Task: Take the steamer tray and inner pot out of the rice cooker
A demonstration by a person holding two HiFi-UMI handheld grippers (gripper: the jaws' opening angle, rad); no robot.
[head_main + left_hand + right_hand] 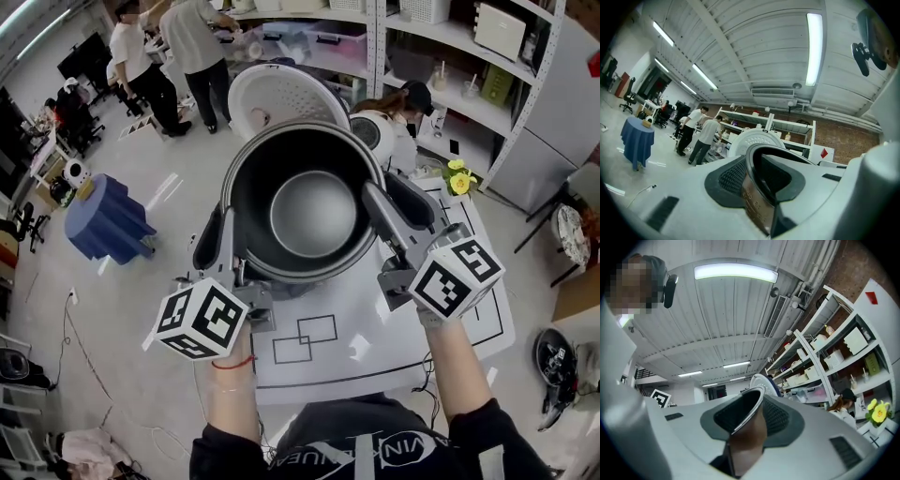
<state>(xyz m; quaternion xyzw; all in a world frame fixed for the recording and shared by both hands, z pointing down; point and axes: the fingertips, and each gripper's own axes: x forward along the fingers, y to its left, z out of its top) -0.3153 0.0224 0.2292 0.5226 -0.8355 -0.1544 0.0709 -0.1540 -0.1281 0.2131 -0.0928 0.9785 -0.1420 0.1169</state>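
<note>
Our left tool [223, 246] and right tool [384, 214] each clamp the rim of the dark round metal inner pot [314, 211], centre frame.

A pale grey floor [141, 281] spreads around a round table under a blue cloth [103, 220]. White metal shelving [379, 47] with boxes lines the far side, where two people [202, 52] stand. Long strip lights [814, 49] run across the ribbed white ceiling [754, 51], above a brick wall [843, 136].

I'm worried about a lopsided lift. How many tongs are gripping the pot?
2. The left tongs clamp the left rim of the dark round metal inner pot; the right tongs clamp its right rim. None hidden.
</note>
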